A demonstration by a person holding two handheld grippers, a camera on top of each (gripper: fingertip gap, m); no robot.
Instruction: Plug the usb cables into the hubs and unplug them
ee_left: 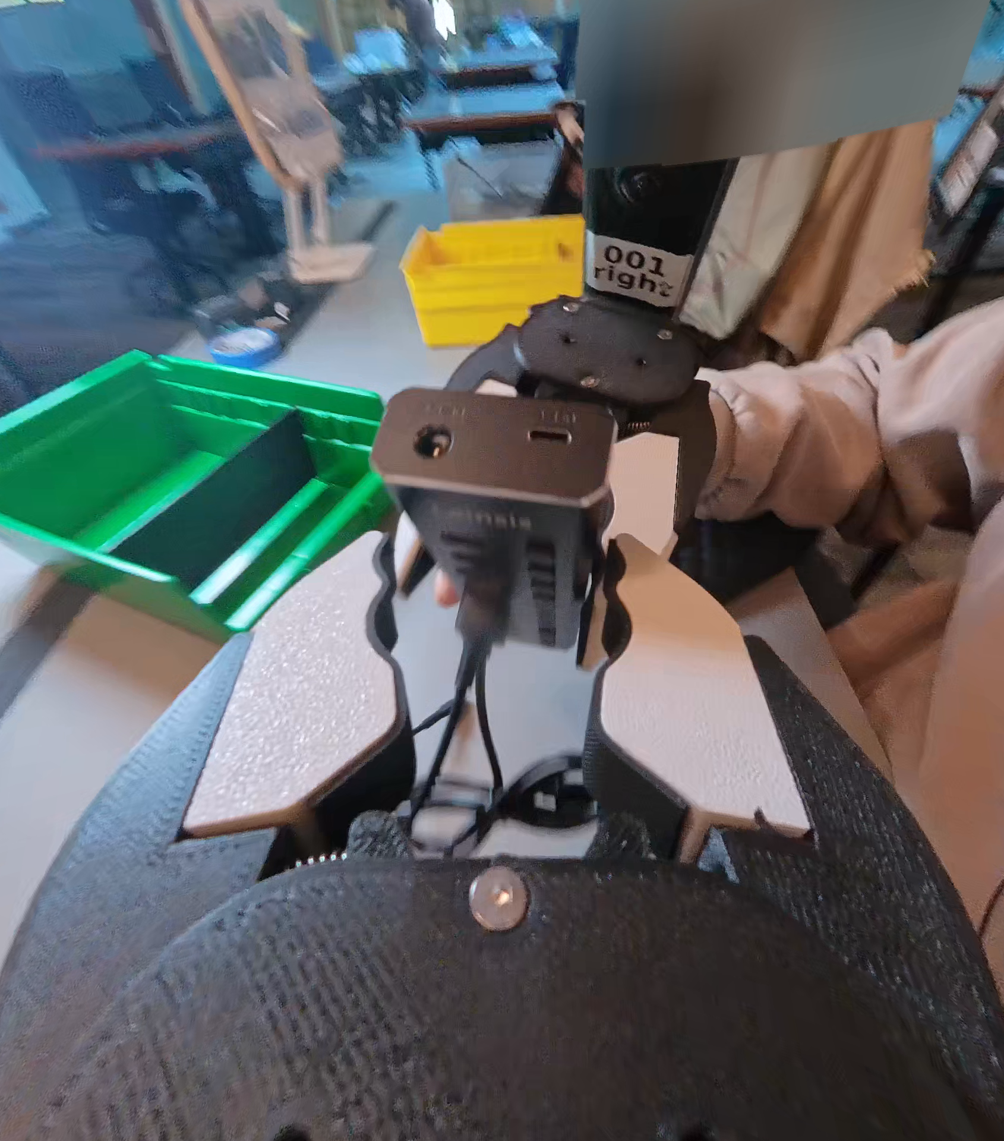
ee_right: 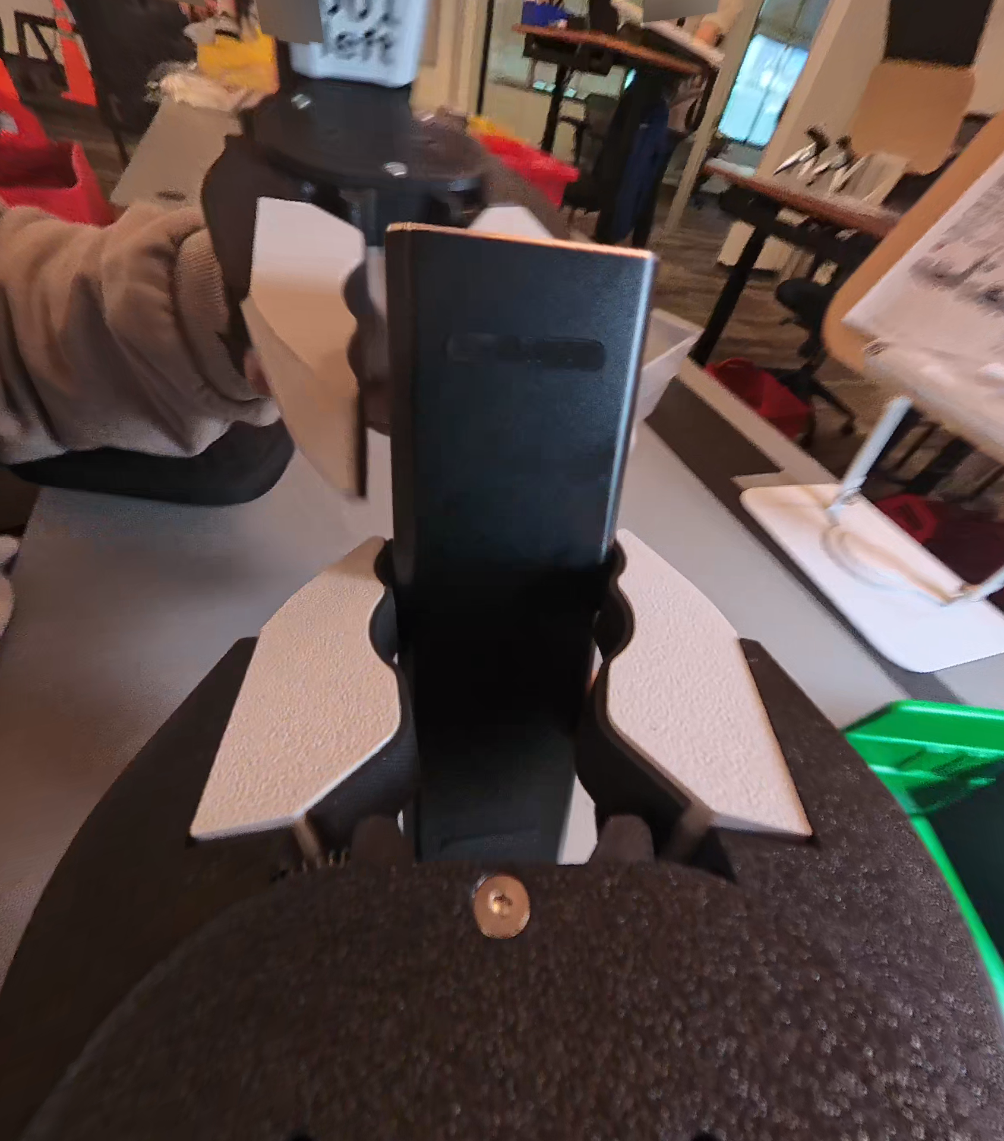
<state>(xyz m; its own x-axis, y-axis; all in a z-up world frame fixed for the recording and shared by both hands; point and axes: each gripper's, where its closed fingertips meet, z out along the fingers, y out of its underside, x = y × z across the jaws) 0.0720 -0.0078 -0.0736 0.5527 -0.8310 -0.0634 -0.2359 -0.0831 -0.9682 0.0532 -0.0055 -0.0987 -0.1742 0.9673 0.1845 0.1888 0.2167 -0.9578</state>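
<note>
A black USB hub (ee_right: pixel 518 395) stands upright between the pads of my right gripper (ee_right: pixel 499 574), which is shut on its lower part. In the left wrist view the hub (ee_left: pixel 493 451) shows its end face with two sockets. A black USB plug (ee_left: pixel 481 611) sits in its port side, blurred, and thin black cables (ee_left: pixel 462 697) hang down from it. My left gripper (ee_left: pixel 496 593) straddles the hub's near end with its jaws apart; a gap shows beside the left finger. The right gripper's body (ee_left: pixel 604 358) is behind the hub. One left gripper finger (ee_right: pixel 302 346) shows beside the hub.
A green bin with a black divider (ee_left: pixel 55 444) lies at the left, and its rim shows in the right wrist view (ee_right: pixel 950 728). A yellow bin (ee_left: pixel 487 278) stands behind. A white stand with a board (ee_right: pixel 882 574) is at the right. Beige sleeves (ee_left: pixel 857 420) hold the grippers over the grey table (ee_right: pixel 148 586). The grippers are tip to tip, or close to it.
</note>
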